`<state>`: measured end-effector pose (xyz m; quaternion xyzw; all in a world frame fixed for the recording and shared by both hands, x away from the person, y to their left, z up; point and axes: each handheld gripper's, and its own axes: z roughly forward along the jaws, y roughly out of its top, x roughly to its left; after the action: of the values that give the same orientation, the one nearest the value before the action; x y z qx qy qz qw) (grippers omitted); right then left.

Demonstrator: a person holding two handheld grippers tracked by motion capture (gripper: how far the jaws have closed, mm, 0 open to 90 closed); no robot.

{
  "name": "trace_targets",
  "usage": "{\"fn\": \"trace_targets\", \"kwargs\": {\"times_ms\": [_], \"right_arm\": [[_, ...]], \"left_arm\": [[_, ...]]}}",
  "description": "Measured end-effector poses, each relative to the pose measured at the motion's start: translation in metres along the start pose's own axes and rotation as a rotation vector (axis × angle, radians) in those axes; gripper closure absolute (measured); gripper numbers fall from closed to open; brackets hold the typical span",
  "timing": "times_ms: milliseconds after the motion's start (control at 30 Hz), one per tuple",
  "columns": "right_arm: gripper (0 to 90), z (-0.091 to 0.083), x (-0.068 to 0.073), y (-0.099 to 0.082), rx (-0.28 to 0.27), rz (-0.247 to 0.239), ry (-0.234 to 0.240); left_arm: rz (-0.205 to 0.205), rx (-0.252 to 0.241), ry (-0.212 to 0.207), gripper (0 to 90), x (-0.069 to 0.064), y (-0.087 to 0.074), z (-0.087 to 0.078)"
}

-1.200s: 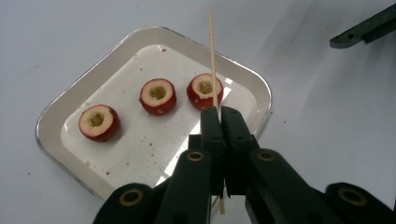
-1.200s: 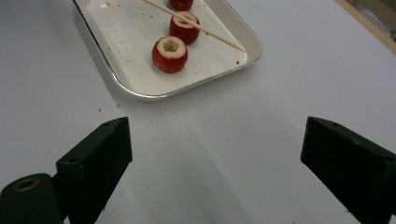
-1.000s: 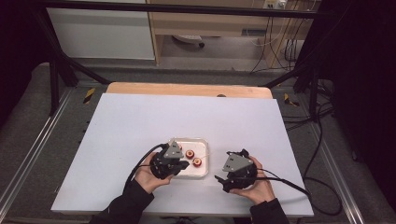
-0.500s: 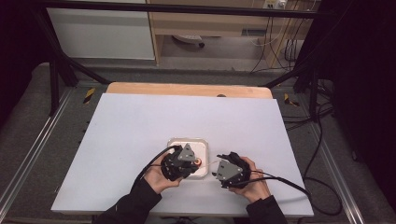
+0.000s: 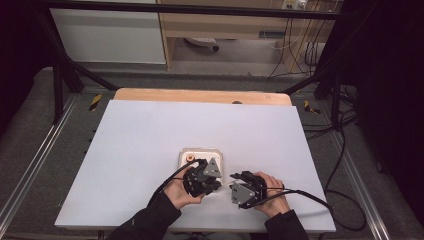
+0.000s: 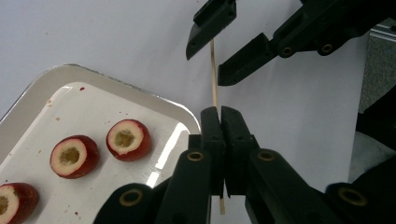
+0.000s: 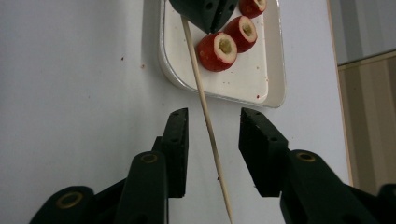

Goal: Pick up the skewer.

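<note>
Right gripper [image 7: 211, 135] jaws closing round thin wooden skewer [image 7: 205, 116].

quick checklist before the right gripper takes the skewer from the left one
1. Left gripper clamped on the wooden skewer: ok, jaws shut on it.
2. Skewer lies between the right gripper jaws: ok.
3. Right jaws have been closing, but the pads do not yet press the skewer: not ok.
4. Cored red fruit pieces lie in the white tray, clear of both grippers: ok.
5. Skewer tip intact: cannot tell.
</note>
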<state>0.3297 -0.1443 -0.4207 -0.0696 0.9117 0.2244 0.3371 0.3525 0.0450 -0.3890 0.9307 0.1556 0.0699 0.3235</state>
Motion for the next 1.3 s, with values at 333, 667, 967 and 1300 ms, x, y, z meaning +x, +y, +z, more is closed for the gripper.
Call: {"fn": "trace_targets", "kwargs": {"times_ms": [333, 667, 967, 1300], "right_arm": [[82.0, 0.003, 0.004, -0.001, 0.004, -0.093, 0.018], [89.0, 0.004, 0.007, 0.0, 0.027, -0.15, 0.027], [89.2, 0.003, 0.005, 0.0, 0.077, -0.231, -0.012], [89.2, 0.007, 0.005, 0.013, 0.111, -0.348, -0.03]], "left_arm": [[0.009, 0.008, -0.016, 88.5, -0.002, 0.001, 0.002], [0.006, 0.008, -0.022, 88.5, -0.002, 0.001, 0.003], [-0.067, 0.095, -0.044, 76.2, 0.007, 0.002, 0.007], [-0.105, 0.184, -0.052, 87.3, 0.01, 0.006, 0.018]]}}
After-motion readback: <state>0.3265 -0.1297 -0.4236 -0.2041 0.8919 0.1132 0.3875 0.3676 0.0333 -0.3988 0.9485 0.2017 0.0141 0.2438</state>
